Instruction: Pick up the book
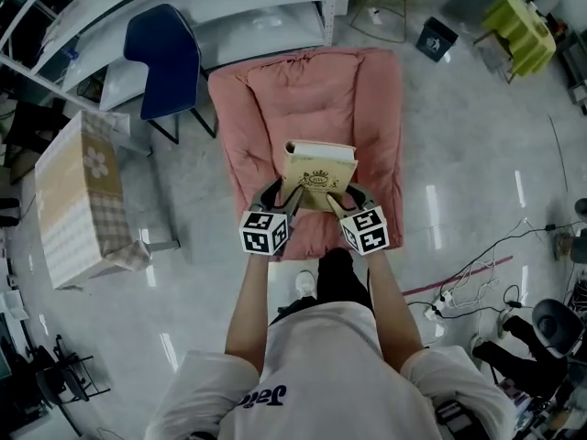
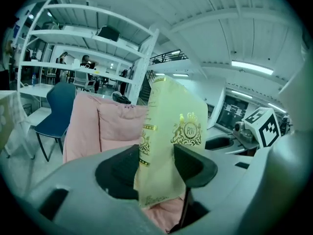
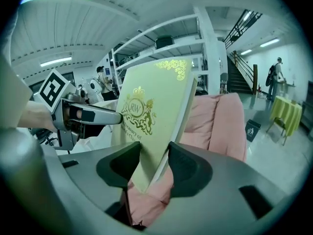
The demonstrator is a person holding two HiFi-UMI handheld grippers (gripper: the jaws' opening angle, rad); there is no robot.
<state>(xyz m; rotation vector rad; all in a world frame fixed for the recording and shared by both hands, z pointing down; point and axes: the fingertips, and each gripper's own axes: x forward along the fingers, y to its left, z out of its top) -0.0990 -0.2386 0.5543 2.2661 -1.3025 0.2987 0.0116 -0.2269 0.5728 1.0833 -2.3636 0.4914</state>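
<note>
A cream book with gold lettering and a crest is held up in the air over the pink cushioned seat. My left gripper is shut on the book's near left corner, its dark pads pressing the cover and spine side. My right gripper is shut on the near right corner, pads clamping the book across its thickness. In the right gripper view the left gripper's marker cube shows beyond the book.
A blue chair stands left of the pink seat, with white shelving behind it. A checked box sits at the far left. Cables and a power strip lie on the floor at the right. A yellow-green stool is far right.
</note>
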